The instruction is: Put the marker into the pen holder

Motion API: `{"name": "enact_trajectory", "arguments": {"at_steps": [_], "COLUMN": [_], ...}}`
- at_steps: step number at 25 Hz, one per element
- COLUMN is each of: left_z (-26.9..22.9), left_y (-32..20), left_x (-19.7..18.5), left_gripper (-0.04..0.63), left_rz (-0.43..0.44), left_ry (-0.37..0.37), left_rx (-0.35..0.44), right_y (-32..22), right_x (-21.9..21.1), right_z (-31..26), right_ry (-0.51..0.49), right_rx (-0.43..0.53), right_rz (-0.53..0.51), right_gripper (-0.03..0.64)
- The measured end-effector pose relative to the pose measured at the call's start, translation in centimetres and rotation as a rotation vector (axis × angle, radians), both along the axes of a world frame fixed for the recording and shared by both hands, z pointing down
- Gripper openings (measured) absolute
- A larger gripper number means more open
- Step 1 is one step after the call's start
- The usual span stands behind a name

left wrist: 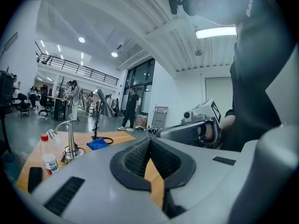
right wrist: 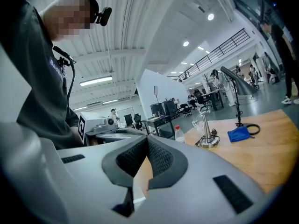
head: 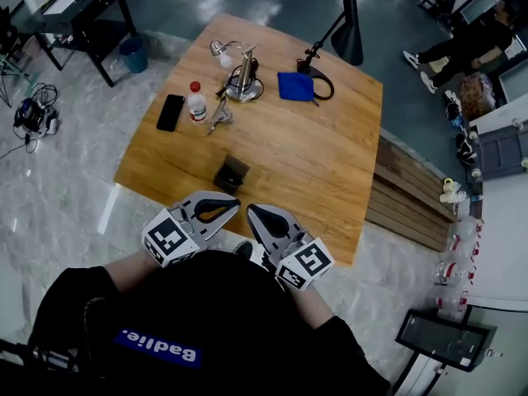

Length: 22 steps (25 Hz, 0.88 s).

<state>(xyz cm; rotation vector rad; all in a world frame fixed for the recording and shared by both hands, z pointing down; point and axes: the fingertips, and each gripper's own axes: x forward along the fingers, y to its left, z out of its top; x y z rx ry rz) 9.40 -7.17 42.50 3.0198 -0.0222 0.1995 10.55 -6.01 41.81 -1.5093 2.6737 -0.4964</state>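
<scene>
Grey left claw (left wrist: 150, 141): tips pressed together, nothing between them. Right claw (right wrist: 147, 139): likewise closed and empty. Both sit at the near edge of the wooden table (head: 330, 163).

Black pen holder (head: 232, 173): on the table just ahead of the claws.

Slim grey item (head: 219, 117): beside the bottle (head: 196, 101), well apart from the holder. It cannot be told whether this is the marker.

Phone (head: 171, 112), lamp (head: 241, 77), blue cloth (head: 295, 86): farther back.

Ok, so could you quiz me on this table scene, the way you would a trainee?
1. True or false: the left gripper is holding a marker.
2. What colour is the cap of the bottle? A red, B green, C black.
3. Fill in: the blue cloth lies on a ____ table.
Key: 1 false, its jaws are together on nothing. 2 A. 3 wooden.
</scene>
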Motion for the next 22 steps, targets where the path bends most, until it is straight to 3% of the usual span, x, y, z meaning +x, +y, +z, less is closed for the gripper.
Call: {"name": "enact_trajectory", "arguments": {"at_steps": [22], "left_z": [0.2], "left_y": [1.2], "left_x": [-0.5], "left_gripper": [0.009], "left_rz": [-0.018], "left_ry": [-0.014], "left_rx": [-0.014], "right_y": [0.9], "right_x": [0.0], "right_z": [0.6], "right_ry": [-0.003], "right_rx": [-0.028], "right_rz": [-0.021], "right_gripper": [0.006]}}
